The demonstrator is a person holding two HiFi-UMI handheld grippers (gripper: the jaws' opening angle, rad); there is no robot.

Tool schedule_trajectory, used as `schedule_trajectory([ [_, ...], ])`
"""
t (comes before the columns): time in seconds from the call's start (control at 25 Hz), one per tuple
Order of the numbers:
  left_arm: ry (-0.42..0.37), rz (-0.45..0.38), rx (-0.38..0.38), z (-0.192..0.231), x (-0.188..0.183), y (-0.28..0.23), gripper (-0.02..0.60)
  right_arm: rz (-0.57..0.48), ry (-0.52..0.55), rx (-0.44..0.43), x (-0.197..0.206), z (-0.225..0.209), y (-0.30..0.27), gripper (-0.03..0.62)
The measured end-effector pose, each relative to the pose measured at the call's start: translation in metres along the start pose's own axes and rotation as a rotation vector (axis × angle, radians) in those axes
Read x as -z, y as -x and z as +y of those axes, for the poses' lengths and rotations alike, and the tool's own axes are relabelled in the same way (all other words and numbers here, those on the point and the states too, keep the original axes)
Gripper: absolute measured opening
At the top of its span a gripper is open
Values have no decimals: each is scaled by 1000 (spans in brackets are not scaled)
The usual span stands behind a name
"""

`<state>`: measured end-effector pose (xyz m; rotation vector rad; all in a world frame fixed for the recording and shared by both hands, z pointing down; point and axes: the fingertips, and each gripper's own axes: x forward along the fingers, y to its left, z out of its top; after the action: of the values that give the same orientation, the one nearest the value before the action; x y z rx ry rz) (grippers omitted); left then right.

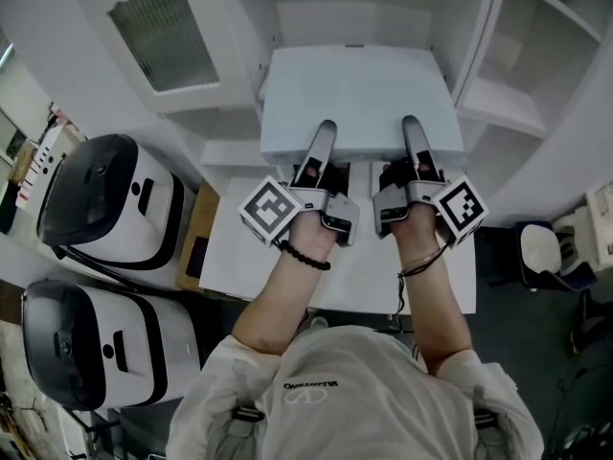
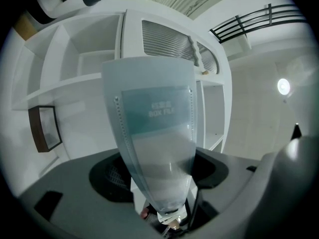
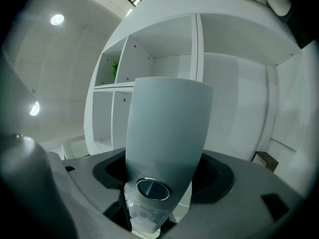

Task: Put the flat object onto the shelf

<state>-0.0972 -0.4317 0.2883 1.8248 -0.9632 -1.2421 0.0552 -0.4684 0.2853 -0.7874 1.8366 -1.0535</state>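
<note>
A pale grey flat box file (image 1: 354,99) is held level in front of me, above the white table (image 1: 364,276). My left gripper (image 1: 322,148) is shut on its near edge at the left, and my right gripper (image 1: 414,142) is shut on the same edge at the right. In the left gripper view the box file (image 2: 154,133) rises edge-on between the jaws and shows a printed label. The right gripper view shows the box file (image 3: 167,133) edge-on as well, with a round metal finger hole (image 3: 152,189) near the jaws. White open shelves (image 3: 149,78) stand beyond it.
Two white-and-black machines (image 1: 105,204) (image 1: 96,343) sit at my left. A white shelf unit (image 1: 517,75) stands at the right and a cabinet with a slatted door (image 1: 158,32) at the upper left. A dark picture frame (image 2: 45,128) leans in a shelf bay. A stool (image 1: 541,252) stands at the right.
</note>
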Motion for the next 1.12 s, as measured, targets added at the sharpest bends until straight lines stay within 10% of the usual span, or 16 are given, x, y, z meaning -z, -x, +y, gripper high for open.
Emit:
schedule_trajectory([
  [1.12, -12, 22, -46, 33, -47, -67, 333, 8, -3, 77, -3, -18, -79, 351],
])
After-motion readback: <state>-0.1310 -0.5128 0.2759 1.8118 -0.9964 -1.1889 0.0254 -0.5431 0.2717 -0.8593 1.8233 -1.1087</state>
